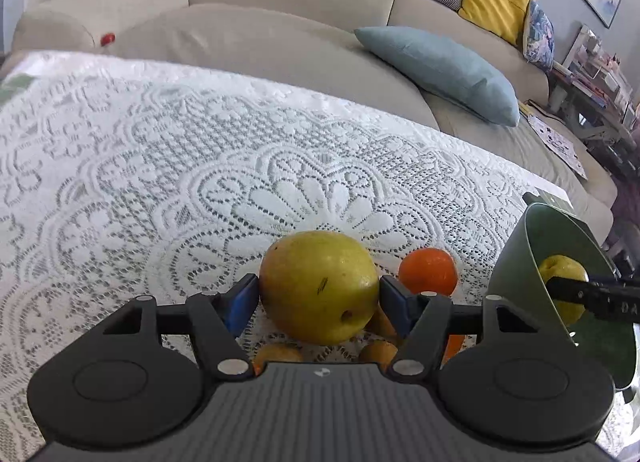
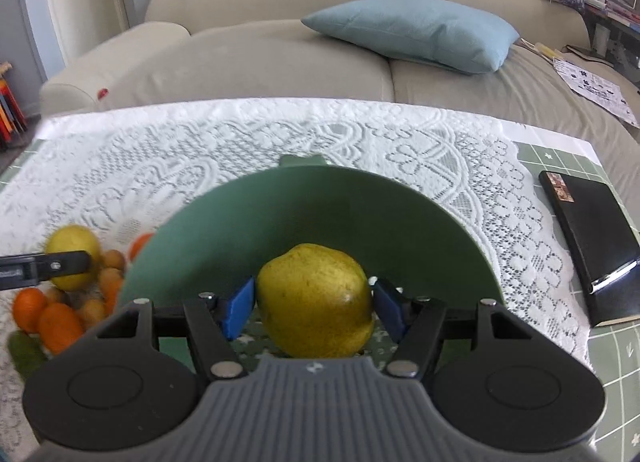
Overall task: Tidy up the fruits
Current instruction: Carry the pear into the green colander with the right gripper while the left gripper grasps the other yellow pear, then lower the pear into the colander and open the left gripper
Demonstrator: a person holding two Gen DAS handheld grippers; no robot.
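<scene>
**Both grippers carried a pear; one hung over the bowl**

Left wrist view: the left gripper (image 1: 319, 300) had its jaws clenched on a yellow-green pear (image 1: 319, 287), blue pads (image 1: 240, 302) pressed to its sides. The pear looked lifted just above the fruit pile on the lace cloth (image 1: 160, 166) that covered the counter. An orange (image 1: 428, 272) sat just right of it, and smaller orange fruits (image 1: 378, 350) showed beneath the jaws. At far right the green bowl (image 1: 516, 262) stood, with the second pear (image 1: 562, 274) inside its rim, gripped by the right gripper's finger.

Right wrist view: the right gripper (image 2: 314, 308) had its jaws grasping the second pear (image 2: 315, 306), which hung within the bowl (image 2: 312, 202), seemingly just above the floor. To the left lay the pile of oranges (image 2: 60, 320), and above it the first pear (image 2: 74, 256) in the left gripper. A black book (image 2: 588, 242) lay at the right edge of the counter.

To do this step well, I judged the right gripper should lower until the pear touched the bowl's floor, then part its jaws slowly so the fruit would not roll or bruise. It should withdraw straight back before the left one brought its pear over the near rim, so the two did not collide.
</scene>
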